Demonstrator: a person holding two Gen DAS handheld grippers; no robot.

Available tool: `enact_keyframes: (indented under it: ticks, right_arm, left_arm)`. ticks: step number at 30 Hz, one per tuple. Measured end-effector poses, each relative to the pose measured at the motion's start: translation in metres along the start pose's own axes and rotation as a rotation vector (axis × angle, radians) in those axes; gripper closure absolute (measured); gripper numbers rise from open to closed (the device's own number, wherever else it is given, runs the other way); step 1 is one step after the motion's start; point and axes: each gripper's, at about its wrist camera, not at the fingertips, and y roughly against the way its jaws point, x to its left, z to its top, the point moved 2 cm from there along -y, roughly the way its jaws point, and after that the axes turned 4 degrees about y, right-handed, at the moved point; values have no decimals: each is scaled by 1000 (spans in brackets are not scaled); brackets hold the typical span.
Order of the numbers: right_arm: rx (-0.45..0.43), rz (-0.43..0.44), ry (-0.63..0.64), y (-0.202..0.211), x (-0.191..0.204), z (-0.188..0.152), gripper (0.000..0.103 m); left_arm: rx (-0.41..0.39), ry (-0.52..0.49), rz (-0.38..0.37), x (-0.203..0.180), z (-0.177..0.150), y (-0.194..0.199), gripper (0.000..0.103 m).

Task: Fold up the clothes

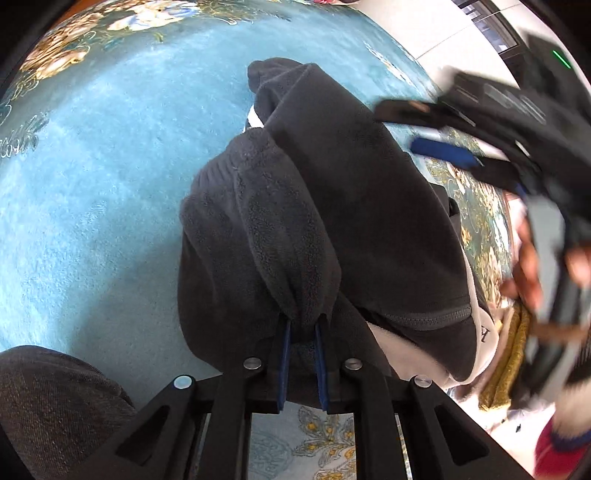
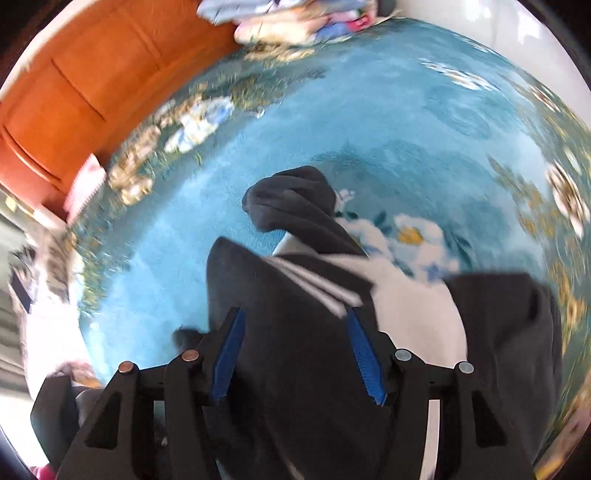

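Soft, limp dark grey fleece garment (image 1: pixel 332 206) pinched at its bunched edge by left tongs (image 1: pixel 303 332); right tongs (image 2: pixel 295 354) agape above it.

I see the garment (image 1: pixel 332 221) lying on the rug (image 1: pixel 110 184), on the floor. My left tool (image 1: pixel 303 332) sits at its near edge, a fold pinched between. My right tool (image 2: pixel 295 350) hangs over the garment, a clothes pile (image 2: pixel 295 18) beyond the rug's far edge.

This is a room in a home. A blue carpet (image 2: pixel 369 110) with flower patterns covers the floor, an orange wooden door (image 2: pixel 92 74) stands at its edge, and a pile of colourful clothes (image 2: pixel 295 18) lies near that door.
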Motion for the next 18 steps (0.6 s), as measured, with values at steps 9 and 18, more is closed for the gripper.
enact_keyframes:
  ticks: [9,18]
  right_arm:
    - [156,4,74,-51,24,12,47]
    - [25,30,-135,-8,-8,15,93]
  left_arm:
    - [0,26,-32,14,4,3,90]
    - [-106,36,-85,27,18,34,91]
